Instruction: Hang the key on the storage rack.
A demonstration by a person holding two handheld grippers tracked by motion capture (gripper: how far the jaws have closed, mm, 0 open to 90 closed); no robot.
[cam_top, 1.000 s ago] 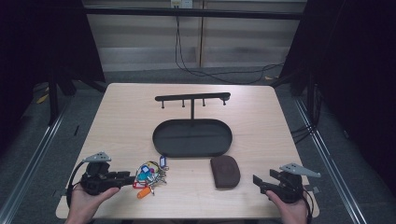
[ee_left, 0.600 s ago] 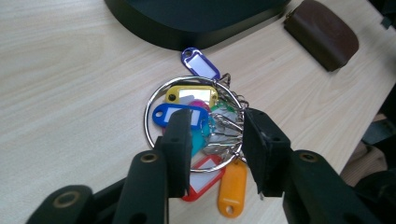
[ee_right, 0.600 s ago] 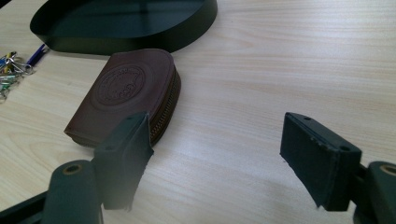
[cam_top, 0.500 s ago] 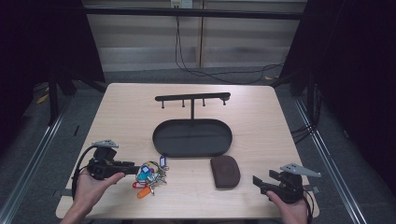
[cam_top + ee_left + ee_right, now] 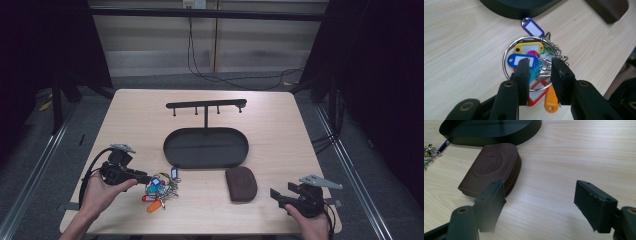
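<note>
A bunch of keys with several coloured tags on a metal ring (image 5: 159, 189) (image 5: 529, 47) lies on the wooden table, left of centre near the front. My left gripper (image 5: 146, 179) (image 5: 540, 62) hovers right at the bunch, jaws narrowed but still apart, the blue tag and the ring between and below them; I cannot tell if they touch it. A brown zipped leather pouch (image 5: 241, 183) (image 5: 490, 167) lies flat to the right of the keys. My right gripper (image 5: 279, 196) (image 5: 540, 187) rests wide open near the front right edge, pointing at the pouch, clear of it.
A black oval tray (image 5: 206, 150) (image 5: 499, 135) with an upright post and a hook bar (image 5: 206, 104) stands at the table's centre, just behind the keys and pouch. Bare wood (image 5: 280, 130) surrounds it. The table's front edge is close to both hands.
My left gripper has moved right, up to the key bunch, and its jaws now straddle the tags. The right gripper has stayed put.
</note>
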